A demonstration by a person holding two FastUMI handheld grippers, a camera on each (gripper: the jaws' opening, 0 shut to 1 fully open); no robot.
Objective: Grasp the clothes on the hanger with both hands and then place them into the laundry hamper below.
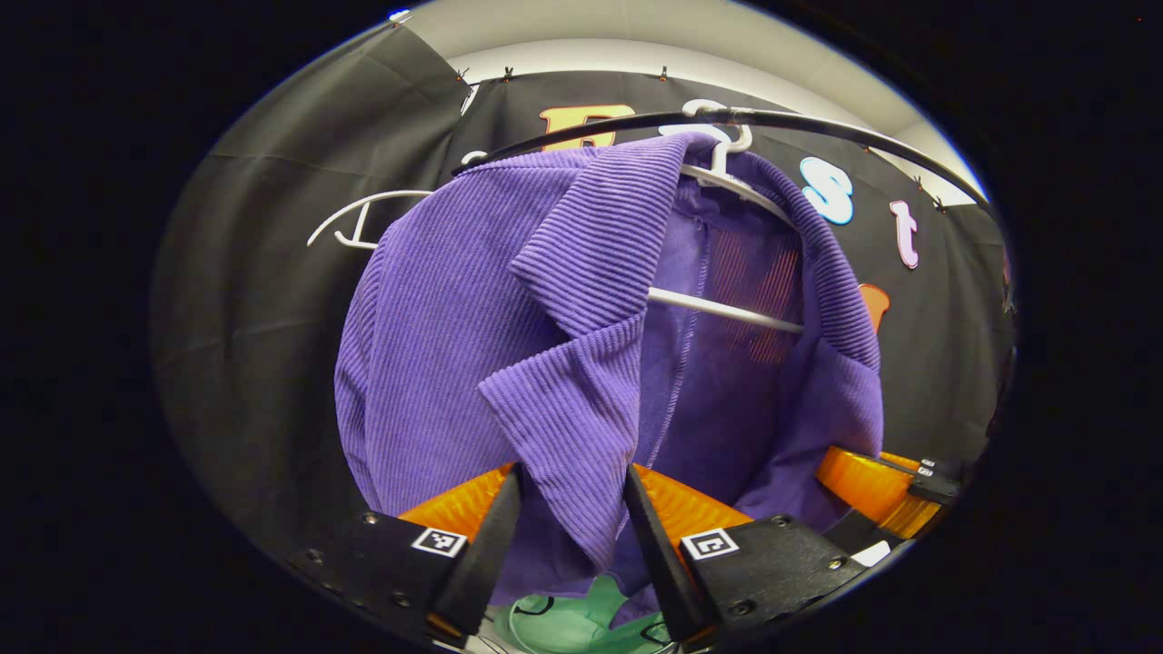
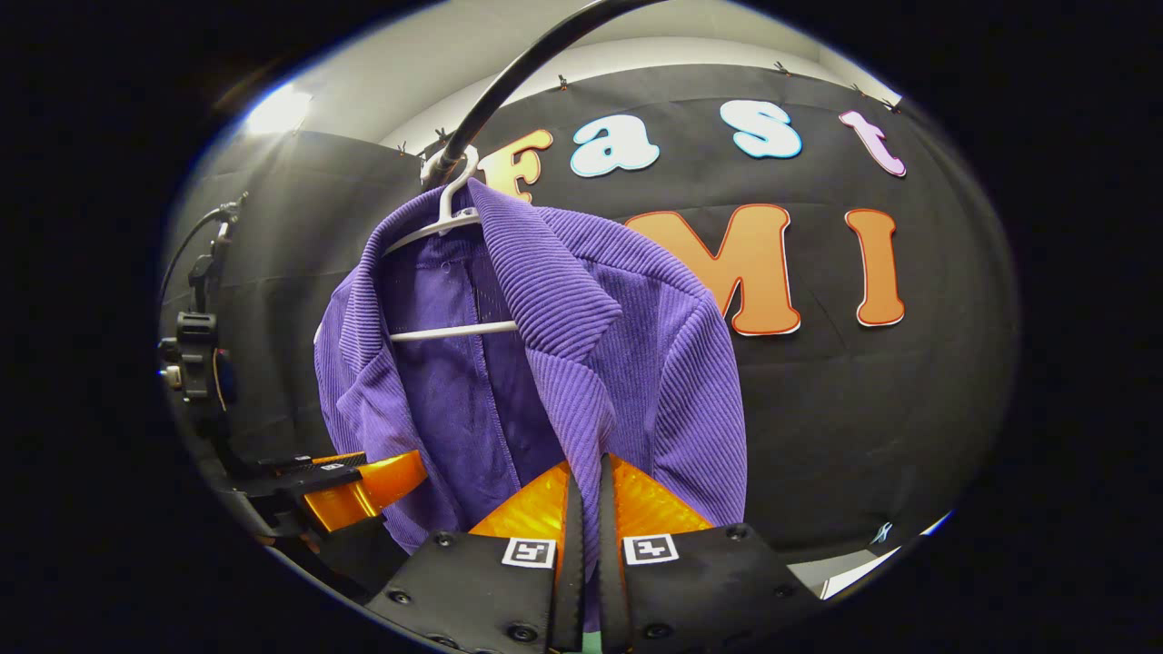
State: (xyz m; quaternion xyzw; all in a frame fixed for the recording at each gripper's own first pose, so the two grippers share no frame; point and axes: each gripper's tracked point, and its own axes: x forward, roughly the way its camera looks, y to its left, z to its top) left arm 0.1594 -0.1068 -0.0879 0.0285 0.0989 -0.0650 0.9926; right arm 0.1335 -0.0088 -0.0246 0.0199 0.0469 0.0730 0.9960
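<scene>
A purple ribbed jacket [image 1: 454, 300] hangs on a white hanger [image 1: 727, 177] from a black rail [image 1: 818, 123]. My left gripper [image 1: 572, 472] is open, and the jacket's front lapel edge hangs between its fingers without being pinched. In the right gripper view the same jacket [image 2: 636, 363] hangs on the hanger [image 2: 450, 213], and my right gripper [image 2: 589, 468] is shut on its front edge, the cloth squeezed in the narrow slit. Each gripper also appears in the other's view: the right gripper [image 1: 877, 490] at the jacket's far side, the left gripper [image 2: 363, 486] low on the left.
A second, empty white hanger [image 1: 363, 213] hangs on the rail left of the jacket. Something green [image 1: 572, 627] lies below the jacket, mostly hidden by my fingers. A black stand with clamps [image 2: 195, 354] rises at the left edge.
</scene>
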